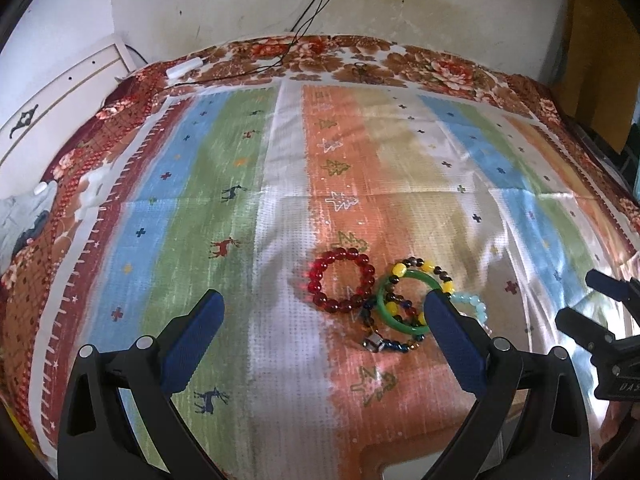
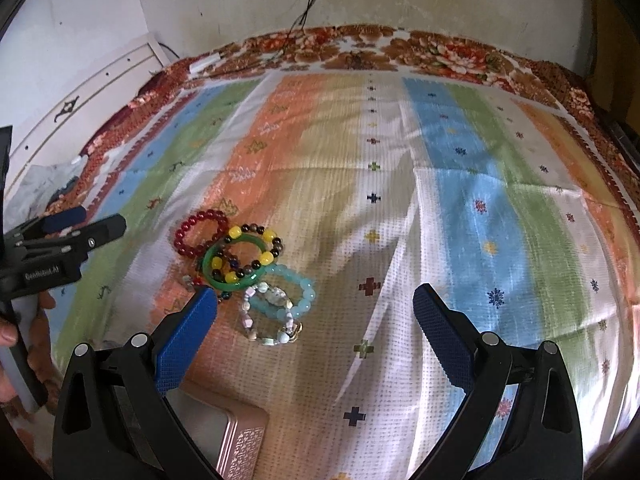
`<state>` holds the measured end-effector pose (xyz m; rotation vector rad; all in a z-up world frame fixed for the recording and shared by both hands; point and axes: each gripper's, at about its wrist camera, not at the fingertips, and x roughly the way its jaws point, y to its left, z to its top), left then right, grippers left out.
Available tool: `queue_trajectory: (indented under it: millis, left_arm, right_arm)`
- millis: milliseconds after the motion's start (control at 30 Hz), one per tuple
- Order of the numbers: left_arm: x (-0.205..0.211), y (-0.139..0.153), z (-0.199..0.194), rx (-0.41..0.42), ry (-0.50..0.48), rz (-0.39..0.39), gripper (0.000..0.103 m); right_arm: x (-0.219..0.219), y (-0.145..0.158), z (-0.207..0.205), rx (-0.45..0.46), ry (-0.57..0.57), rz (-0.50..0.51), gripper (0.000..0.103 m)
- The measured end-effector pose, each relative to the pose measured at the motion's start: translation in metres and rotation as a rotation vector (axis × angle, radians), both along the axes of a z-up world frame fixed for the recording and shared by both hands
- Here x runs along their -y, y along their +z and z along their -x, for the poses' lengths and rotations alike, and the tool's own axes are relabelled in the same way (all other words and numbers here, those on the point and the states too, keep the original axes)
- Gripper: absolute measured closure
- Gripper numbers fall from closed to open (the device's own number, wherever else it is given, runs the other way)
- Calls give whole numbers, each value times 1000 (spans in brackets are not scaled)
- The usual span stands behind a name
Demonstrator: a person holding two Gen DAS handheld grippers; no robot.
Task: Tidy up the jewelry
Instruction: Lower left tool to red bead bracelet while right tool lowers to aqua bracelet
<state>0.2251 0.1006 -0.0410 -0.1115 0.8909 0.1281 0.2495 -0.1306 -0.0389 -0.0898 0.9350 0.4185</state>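
Observation:
A pile of bracelets lies on the striped cloth. A red bead bracelet (image 1: 341, 281) (image 2: 200, 233) sits at its left. A green bangle (image 1: 401, 303) (image 2: 234, 265) overlaps a yellow-and-dark bead bracelet (image 1: 424, 271) (image 2: 256, 250). A light blue bead bracelet (image 2: 294, 293) (image 1: 476, 308) and a pale stone bracelet (image 2: 266, 320) lie at the right. My left gripper (image 1: 324, 310) is open above the cloth, just short of the pile. My right gripper (image 2: 314, 310) is open and empty, right of the pile. Each gripper shows at the other view's edge (image 1: 596, 316) (image 2: 80, 228).
A pink metal box (image 2: 232, 436) lies at the near edge under my right gripper's left finger. Black cables (image 1: 304, 20) and a white adapter (image 1: 184, 67) lie at the far edge by the wall. A white headboard (image 1: 60, 92) stands at the left.

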Motion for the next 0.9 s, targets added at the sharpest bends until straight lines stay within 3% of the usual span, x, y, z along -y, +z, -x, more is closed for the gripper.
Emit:
queue_trajectory:
  millis: [400, 500, 767, 900]
  left_arm:
    - [-15, -23, -31, -106, 44, 19, 6]
    - [-19, -35, -41, -160, 57, 34, 13]
    - [-25, -53, -59, -214, 66, 48, 15]
    - [-28, -65, -69, -250, 67, 50, 23]
  right_arm:
    - [-4, -26, -30, -138, -16, 9, 4]
    - [-5, -33, -35, -172, -27, 14, 4]
    - [-8, -46, -50, -240, -40, -5, 4]
    - [-11, -52, -56, -241, -33, 32, 4]
